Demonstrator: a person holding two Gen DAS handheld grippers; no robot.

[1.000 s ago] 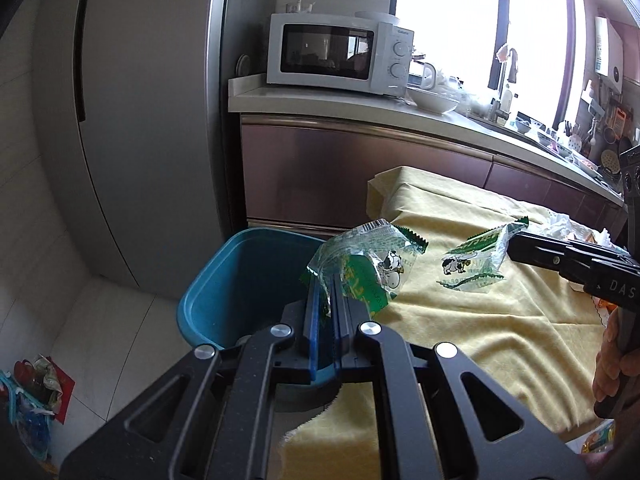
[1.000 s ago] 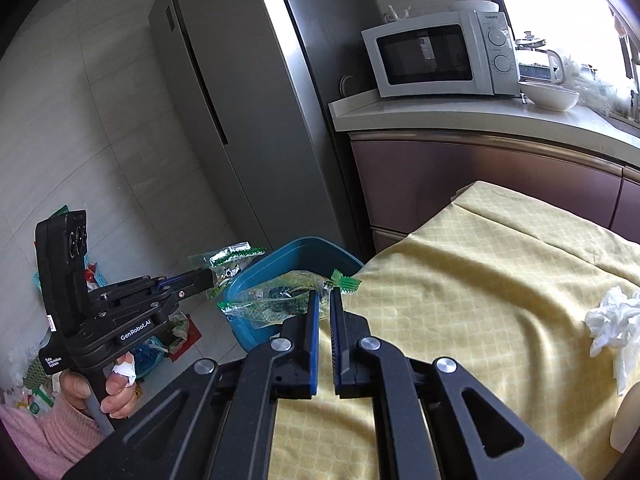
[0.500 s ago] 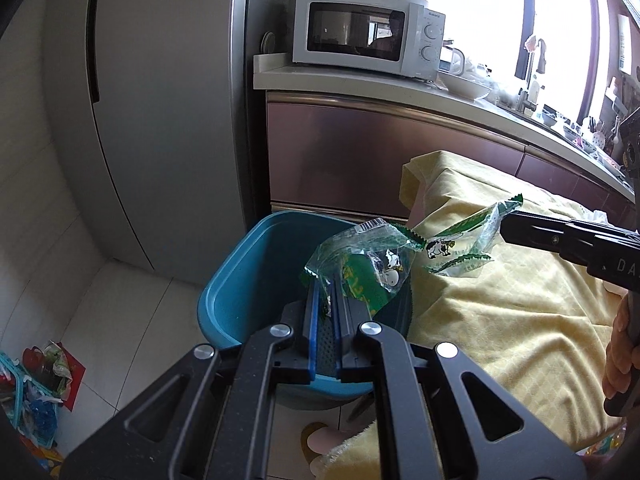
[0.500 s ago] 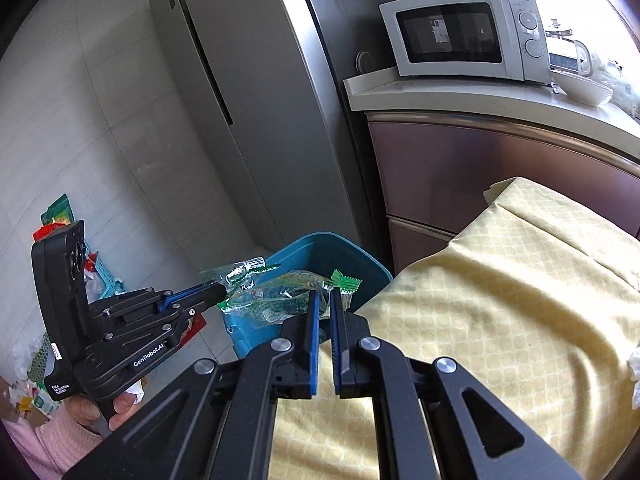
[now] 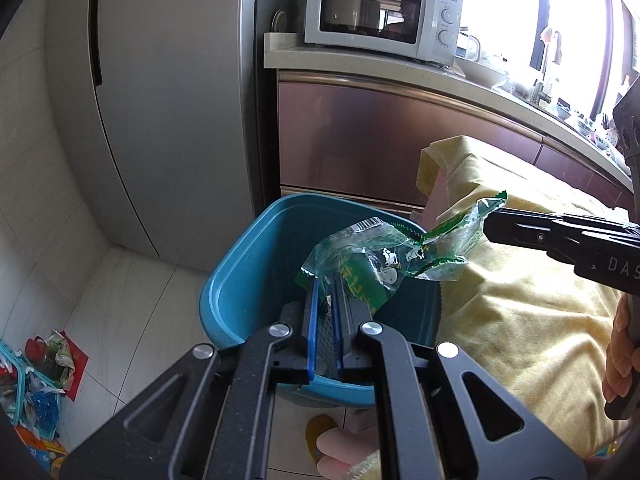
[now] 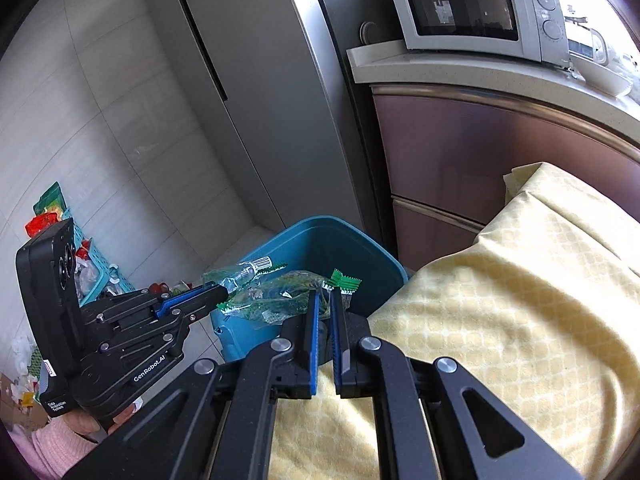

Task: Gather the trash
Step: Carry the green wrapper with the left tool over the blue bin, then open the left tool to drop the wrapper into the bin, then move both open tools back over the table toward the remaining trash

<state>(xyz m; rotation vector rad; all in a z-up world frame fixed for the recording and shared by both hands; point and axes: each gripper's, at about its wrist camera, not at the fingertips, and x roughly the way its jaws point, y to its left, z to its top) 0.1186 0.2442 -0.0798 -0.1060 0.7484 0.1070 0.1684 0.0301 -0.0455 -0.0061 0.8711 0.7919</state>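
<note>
A blue trash bin (image 5: 256, 264) stands on the floor beside the table; it also shows in the right wrist view (image 6: 352, 248). My left gripper (image 5: 326, 280) is shut on a crumpled green and clear wrapper (image 5: 360, 256), held over the bin's opening. My right gripper (image 6: 325, 294) is shut on a second green and clear wrapper (image 6: 280, 296), held over the bin's near rim. In the left wrist view the right gripper (image 5: 490, 222) comes in from the right with its wrapper (image 5: 460, 236) next to mine. In the right wrist view the left gripper (image 6: 222, 290) holds its wrapper (image 6: 240, 270) at the left.
A table under a yellow cloth (image 6: 520, 300) lies right of the bin. A steel fridge (image 5: 168, 92) and a counter with a white microwave (image 5: 380, 12) stand behind. A basket with clutter (image 5: 28, 380) sits on the floor at left. A slippered foot (image 5: 324, 436) is below the bin.
Both grippers have moved left off the table with their wrappers, until they hang over the blue bin. The bin now fills more of both views.
</note>
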